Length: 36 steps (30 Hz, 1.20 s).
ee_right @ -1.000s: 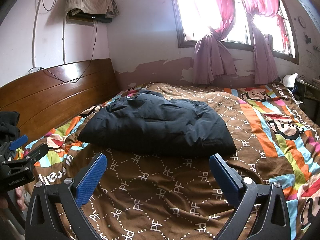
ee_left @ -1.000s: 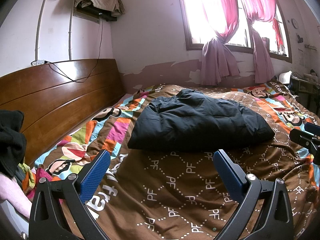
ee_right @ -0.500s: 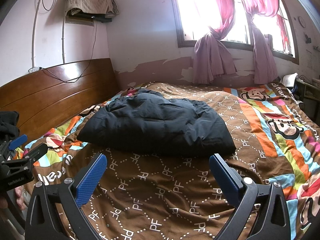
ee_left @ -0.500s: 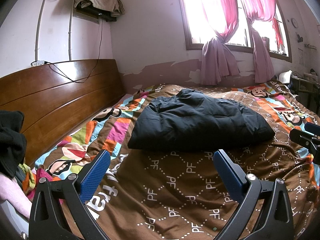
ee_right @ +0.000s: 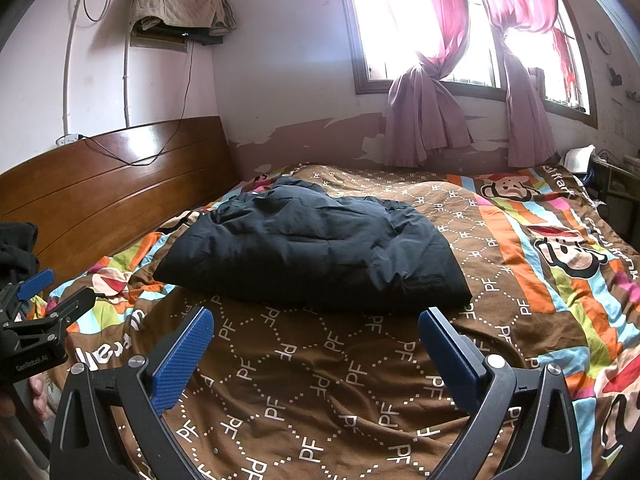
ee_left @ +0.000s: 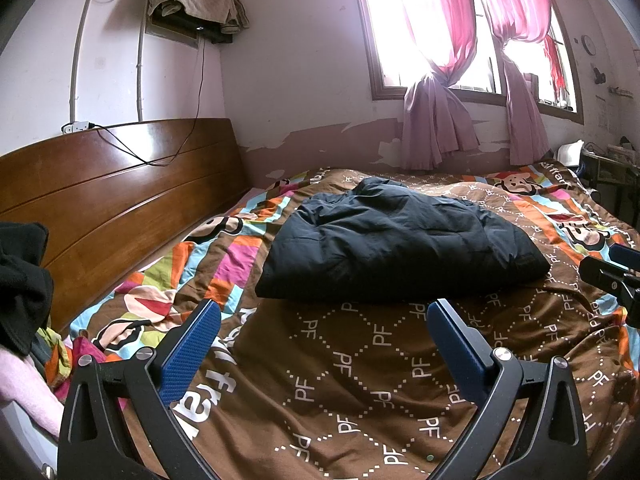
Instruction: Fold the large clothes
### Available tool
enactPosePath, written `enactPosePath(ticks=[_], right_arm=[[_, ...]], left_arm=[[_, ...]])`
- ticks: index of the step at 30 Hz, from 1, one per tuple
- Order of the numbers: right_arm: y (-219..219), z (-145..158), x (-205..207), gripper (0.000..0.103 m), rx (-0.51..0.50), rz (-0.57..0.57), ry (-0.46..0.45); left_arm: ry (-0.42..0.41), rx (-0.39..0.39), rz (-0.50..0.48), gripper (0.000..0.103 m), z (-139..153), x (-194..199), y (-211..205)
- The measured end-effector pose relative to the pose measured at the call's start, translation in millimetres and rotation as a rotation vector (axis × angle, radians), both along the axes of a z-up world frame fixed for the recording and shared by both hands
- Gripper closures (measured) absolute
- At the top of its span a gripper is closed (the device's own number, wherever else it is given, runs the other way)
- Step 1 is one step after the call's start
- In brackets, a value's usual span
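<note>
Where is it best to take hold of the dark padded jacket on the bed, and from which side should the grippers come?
Probably the near bottom edge of the dark jacket: it lies flat and bulky on the quilt, with two clear near corners. Both open grippers, left and right, face that edge, so come in low from the front, one at each corner.

Matt dark puffy cloth jacket, glossy wooden headboard, printed cloth bedcover

One dark jacket lies on one bed, beneath two curtains, beside one headboard.
</note>
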State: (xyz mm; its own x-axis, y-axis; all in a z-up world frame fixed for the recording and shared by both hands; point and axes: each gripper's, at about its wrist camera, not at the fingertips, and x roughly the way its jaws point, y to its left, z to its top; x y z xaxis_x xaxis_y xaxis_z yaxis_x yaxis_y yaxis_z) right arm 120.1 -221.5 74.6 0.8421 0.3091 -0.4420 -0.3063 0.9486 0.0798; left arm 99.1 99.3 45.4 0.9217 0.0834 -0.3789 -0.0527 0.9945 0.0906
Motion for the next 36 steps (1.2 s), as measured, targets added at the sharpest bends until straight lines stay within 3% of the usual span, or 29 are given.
enactPosePath(ticks=[36], right_arm=[[-0.5,-0.2,0.8,0.000,-0.001,0.001,0.003]], left_arm=[[0.025,0.045,-0.027,0.002,-8.6,1.3,1.9]])
